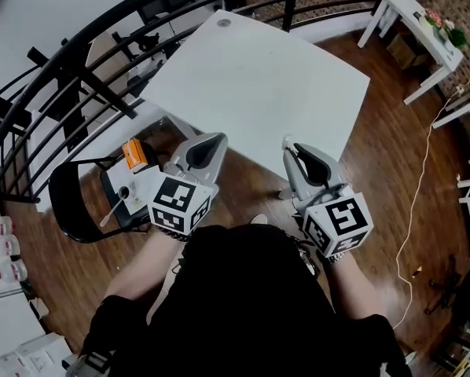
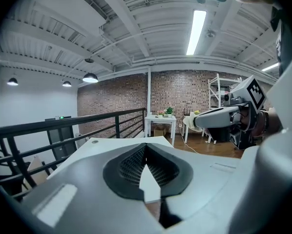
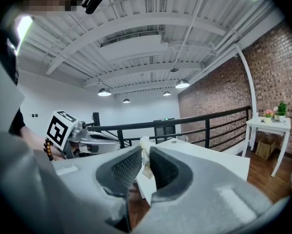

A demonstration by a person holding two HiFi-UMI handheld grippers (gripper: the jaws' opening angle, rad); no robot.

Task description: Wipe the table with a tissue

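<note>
The white table (image 1: 258,77) stands in front of me on a wooden floor. Both grippers hover just short of its near edge, tilted upward. My right gripper (image 1: 291,149) is shut on a small white tissue (image 3: 145,152), which sticks up between the dark pads (image 3: 126,167); the tissue (image 1: 285,141) shows as a white bit at the tip. My left gripper (image 1: 217,137) is shut with nothing held, its pads (image 2: 131,165) meeting at the tips (image 2: 146,147). The table top (image 2: 112,147) is bare apart from a small round spot at the far corner.
A curved black railing (image 1: 78,69) runs behind and left of the table. A black chair (image 1: 70,203) with an orange box (image 1: 134,155) stands at the left. A white side table (image 1: 424,22) with flowers is at the far right. A cable (image 1: 420,203) trails over the floor.
</note>
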